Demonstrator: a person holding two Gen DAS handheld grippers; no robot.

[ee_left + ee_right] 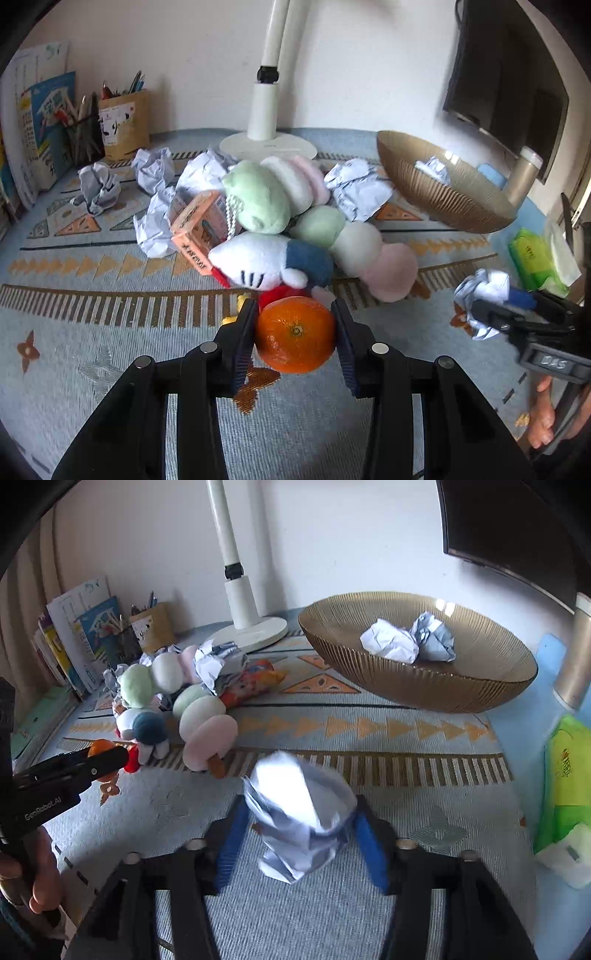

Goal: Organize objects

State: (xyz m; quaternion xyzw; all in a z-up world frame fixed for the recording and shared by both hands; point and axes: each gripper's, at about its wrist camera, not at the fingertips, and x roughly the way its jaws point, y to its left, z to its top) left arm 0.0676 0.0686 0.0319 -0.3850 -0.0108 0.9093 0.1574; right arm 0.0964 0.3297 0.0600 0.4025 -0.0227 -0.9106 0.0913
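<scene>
My left gripper [294,307] is shut on an orange tangerine [295,336], held just above the patterned mat in front of a pile of plush toys [266,258]. In the right wrist view that gripper [107,757] shows at the left with the fruit [98,746] at its tip. My right gripper [301,806] stands open with a blurred crumpled paper ball [295,834] loose between its blue pads. A gold ribbed bowl [417,681] at the back right holds two paper balls [389,644].
Several more crumpled papers [354,188] and an orange box [199,232] lie among the plush toys. A white lamp base [267,146], a pen holder [123,123] and books stand along the wall. A green wipes pack [565,775] lies at the right.
</scene>
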